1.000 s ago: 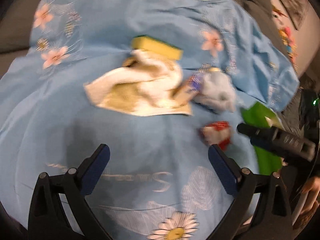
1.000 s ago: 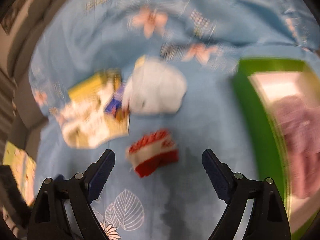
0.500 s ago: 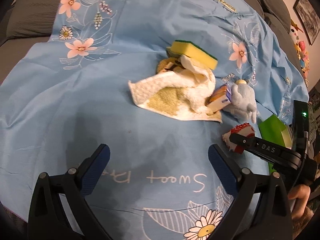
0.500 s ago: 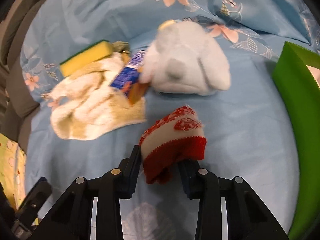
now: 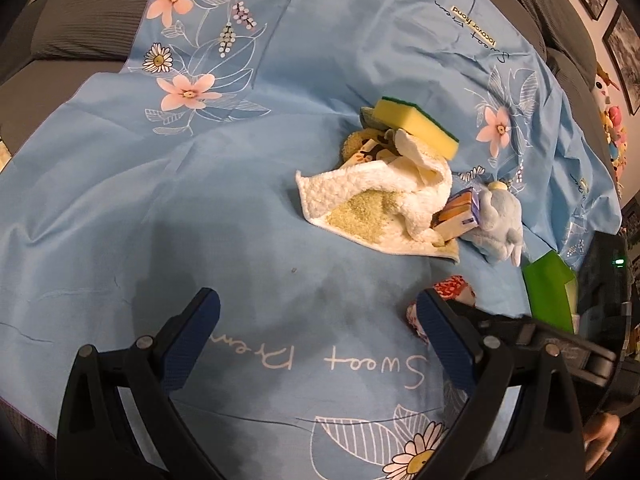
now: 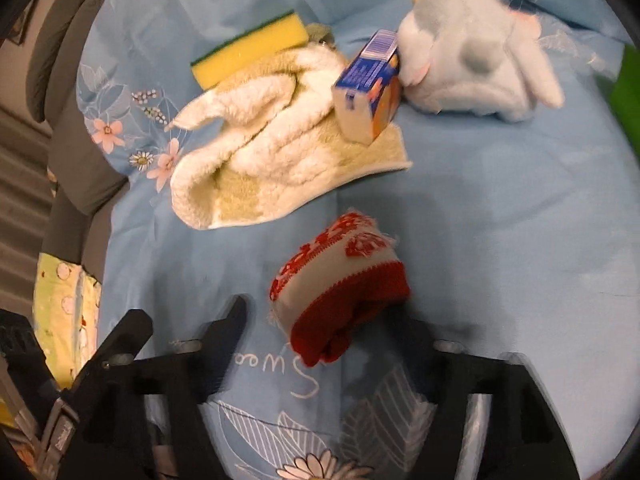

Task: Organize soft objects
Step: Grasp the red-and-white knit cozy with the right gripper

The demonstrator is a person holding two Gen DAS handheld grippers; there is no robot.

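- My right gripper (image 6: 324, 320) has just been opening its jaws again; they now stand wide, and the red-and-white knitted sock (image 6: 340, 284) lies between them, its red cuff nearest me, neither pad pressing on it.
- From the sock, the crumpled cream-and-olive terry towel (image 6: 276, 140) lies at about 11 o'clock, close but apart from it.
- The small blue-and-orange cardboard carton (image 6: 368, 88) sits tilted on the towel's right corner, touching the pale-blue plush toy (image 6: 476, 68) at 1 o'clock.
- The yellow sponge with a green scouring side (image 6: 252, 52) rests at the towel's far edge, at 11 o'clock.
- My left gripper (image 5: 316, 320) is spread wide with nothing between its fingers, only the light-blue flowered sheet (image 5: 200, 208) below.
- The left view alone shows my right gripper's black body (image 5: 560, 344) reaching in from 4 o'clock, and a bright green box (image 5: 548, 292) at 3 o'clock just past the sock (image 5: 452, 288).
- In the right view that box is only a green sliver (image 6: 628, 76) at the 2 o'clock rim.
- The right view alone shows a pale yellow printed cloth (image 6: 60, 320) at 9 o'clock beyond the sheet's edge.
- Open sheet lies broad to the left in the left view, from 8 to 11 o'clock.
- Grey cushions (image 5: 92, 12) border the sheet at 11 o'clock.
- In the right view, clear sheet runs from the sock towards 3 o'clock.
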